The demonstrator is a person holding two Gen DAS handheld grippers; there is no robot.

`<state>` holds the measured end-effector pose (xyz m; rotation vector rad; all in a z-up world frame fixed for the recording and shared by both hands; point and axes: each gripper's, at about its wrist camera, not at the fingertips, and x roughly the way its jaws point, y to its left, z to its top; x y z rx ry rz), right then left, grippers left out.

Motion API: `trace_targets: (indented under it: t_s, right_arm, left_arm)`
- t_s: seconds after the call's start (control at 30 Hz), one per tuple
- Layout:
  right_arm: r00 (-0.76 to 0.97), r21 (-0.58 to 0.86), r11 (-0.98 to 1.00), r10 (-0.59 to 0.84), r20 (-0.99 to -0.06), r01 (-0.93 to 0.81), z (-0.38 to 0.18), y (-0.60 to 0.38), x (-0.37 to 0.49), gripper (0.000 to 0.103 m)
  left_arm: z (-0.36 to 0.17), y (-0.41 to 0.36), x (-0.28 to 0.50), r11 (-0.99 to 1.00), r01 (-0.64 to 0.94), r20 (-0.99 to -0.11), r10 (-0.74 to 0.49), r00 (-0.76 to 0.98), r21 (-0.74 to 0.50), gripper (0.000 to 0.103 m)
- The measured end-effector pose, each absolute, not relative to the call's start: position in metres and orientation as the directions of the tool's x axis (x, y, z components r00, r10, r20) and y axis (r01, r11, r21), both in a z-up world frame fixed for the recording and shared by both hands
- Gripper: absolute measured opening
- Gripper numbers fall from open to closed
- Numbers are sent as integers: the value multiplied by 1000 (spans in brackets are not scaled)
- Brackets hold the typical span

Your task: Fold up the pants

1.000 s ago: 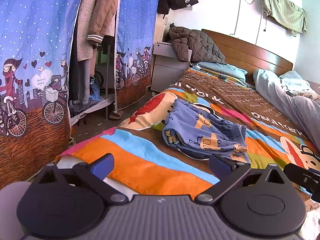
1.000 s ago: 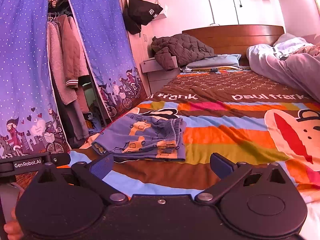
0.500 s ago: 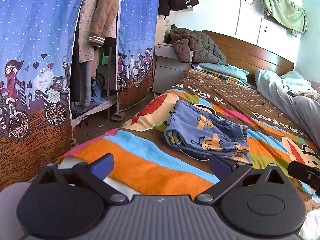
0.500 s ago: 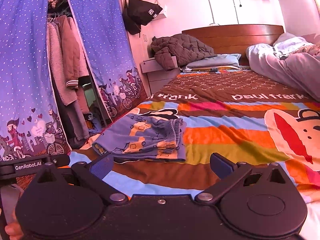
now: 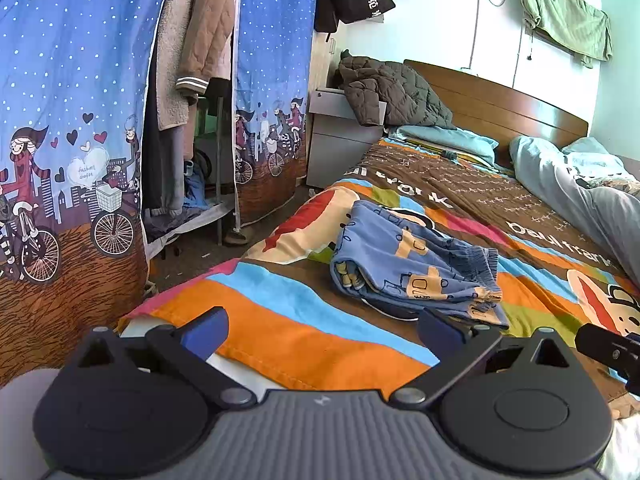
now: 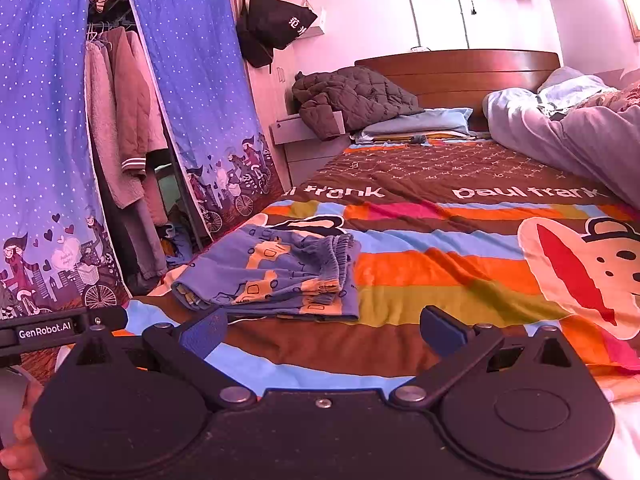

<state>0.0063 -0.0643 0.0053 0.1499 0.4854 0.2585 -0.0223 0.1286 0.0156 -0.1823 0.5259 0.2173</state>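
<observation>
- Left wrist view: the left gripper (image 5: 322, 330) hangs over the near edge of the striped bedspread (image 5: 280, 308), its blue fingers spread wide and holding nothing. The folded blue pants (image 5: 412, 270) lie just beyond, slightly right.
- Right wrist view: the right gripper (image 6: 322, 330) is likewise spread and empty; the pants (image 6: 276, 274) lie ahead, left of centre, near the bed's left edge.

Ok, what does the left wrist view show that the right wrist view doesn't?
Only the left wrist view shows the green cloth hanging high on the wall and the floor beside the bed. Only the right wrist view shows the GenRobot.AI label on the other tool. Both show the folded blue pants lying on the striped bedspread, the brown jacket, and open, empty tongs: left, right.
</observation>
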Motion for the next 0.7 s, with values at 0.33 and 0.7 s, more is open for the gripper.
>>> trace_targets:
  t_s: [0.33, 0.7]
  right_arm:
    - [852, 200, 958, 274, -446, -204, 3, -64, 6, 102]
    - [854, 193, 961, 265, -448, -197, 2, -64, 6, 102]
  left_arm:
    - [16, 131, -22, 960, -253, -512, 161, 843, -115, 103]
    - [17, 132, -23, 961, -253, -512, 161, 844, -115, 103]
